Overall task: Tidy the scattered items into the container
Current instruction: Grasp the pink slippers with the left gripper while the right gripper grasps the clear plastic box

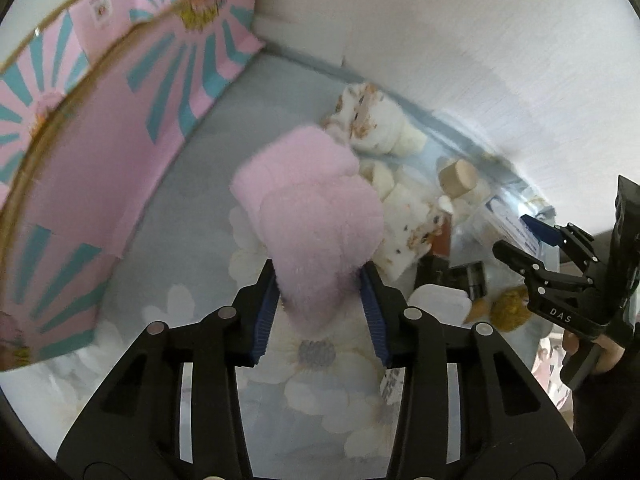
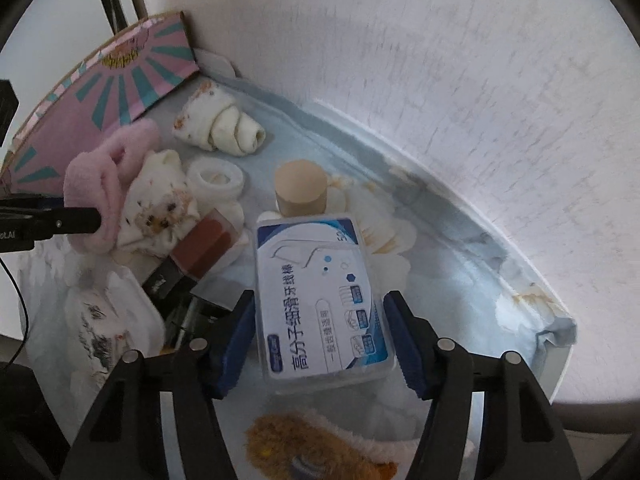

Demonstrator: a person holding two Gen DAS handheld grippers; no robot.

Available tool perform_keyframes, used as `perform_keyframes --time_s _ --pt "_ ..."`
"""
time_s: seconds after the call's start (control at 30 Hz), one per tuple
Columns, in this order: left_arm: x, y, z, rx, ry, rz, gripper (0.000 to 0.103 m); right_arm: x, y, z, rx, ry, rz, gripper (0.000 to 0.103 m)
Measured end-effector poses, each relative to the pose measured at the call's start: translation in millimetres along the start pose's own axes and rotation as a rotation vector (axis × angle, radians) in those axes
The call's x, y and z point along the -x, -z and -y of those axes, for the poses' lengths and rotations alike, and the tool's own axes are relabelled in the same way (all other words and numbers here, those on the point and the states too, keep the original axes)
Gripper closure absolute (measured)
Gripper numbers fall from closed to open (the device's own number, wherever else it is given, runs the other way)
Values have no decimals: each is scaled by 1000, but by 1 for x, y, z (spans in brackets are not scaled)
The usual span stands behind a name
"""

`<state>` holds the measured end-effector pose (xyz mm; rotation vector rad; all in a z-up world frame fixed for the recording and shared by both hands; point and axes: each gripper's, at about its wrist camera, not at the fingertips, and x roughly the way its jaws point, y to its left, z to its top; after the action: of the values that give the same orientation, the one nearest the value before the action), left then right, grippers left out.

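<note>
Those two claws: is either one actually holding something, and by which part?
The left gripper pinches the pink fluffy band at its near end. The right gripper straddles the floss pick box across its sides, but gaps show, so no hold yet.

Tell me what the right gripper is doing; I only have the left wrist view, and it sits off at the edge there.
Observer: The right gripper points down with its jaws on either side of a flat plastic box with a blue-and-white label.
Operator: Is it gripping yet?
Observer: The pads sit right at the box's long sides; I can't tell whether they press.
Operator: Anything behind the box?
Observer: A tan cylinder stands upright just past its far end.
</note>
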<state>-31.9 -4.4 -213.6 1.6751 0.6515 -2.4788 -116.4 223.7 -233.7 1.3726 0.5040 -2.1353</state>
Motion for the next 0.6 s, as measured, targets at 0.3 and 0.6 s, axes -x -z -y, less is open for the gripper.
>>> perform_keyframes --time_s 0.3,0.6 --pt "71 -29 -16 -72 63 62 66 62 -12 -18 -23 40 61 47" --pt "128 -50 -48 -112 79 126 66 98 -49 -45 -30 75 94 85"
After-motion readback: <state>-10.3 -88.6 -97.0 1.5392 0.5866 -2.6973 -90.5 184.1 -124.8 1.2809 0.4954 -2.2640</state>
